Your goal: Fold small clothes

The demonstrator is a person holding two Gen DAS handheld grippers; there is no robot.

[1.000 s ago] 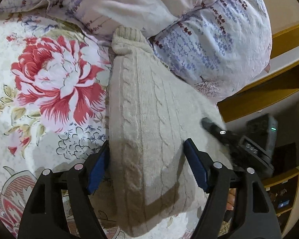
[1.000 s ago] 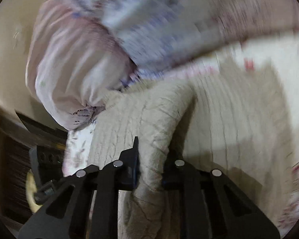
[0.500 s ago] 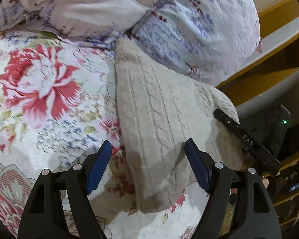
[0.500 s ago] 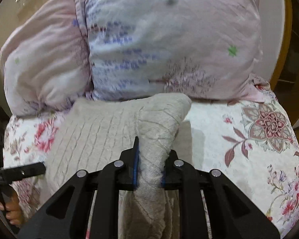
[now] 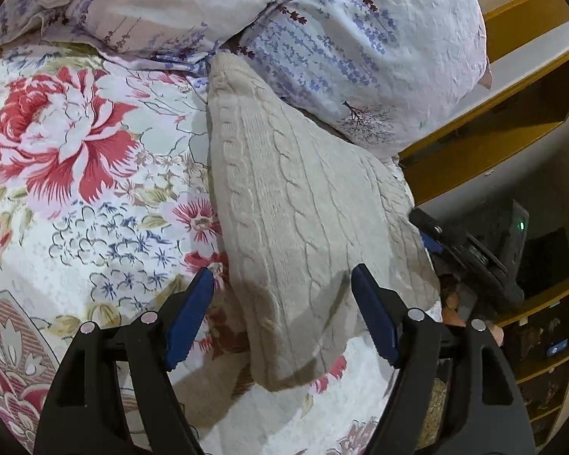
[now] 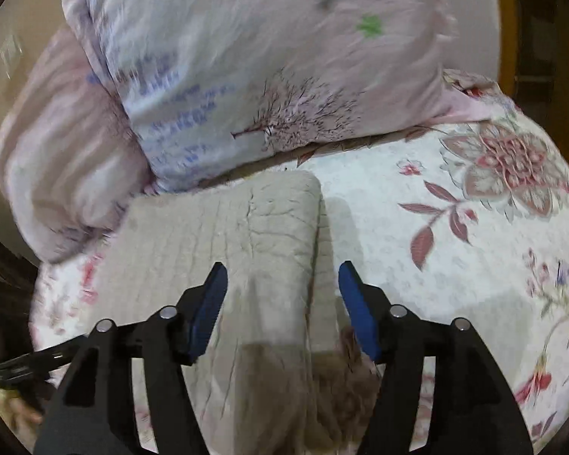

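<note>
Right tongs point(image 6: 282, 290) opening (sleeve released), one sweater point(image 5: 303, 223)

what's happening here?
A person with a two-finger gripper in each hand is folding a cream cable-knit sweater on a floral bedspread, up against lavender-print pillows. The right gripper is opening its jaws around the folded-over part, pads clear of the knit. The left gripper hovers open over the sweater's near end, holding nothing.

Motion blur smears the pillows point(image 6: 246, 76); the sweater's point(image 6: 223, 250) near end is cut off.
</note>
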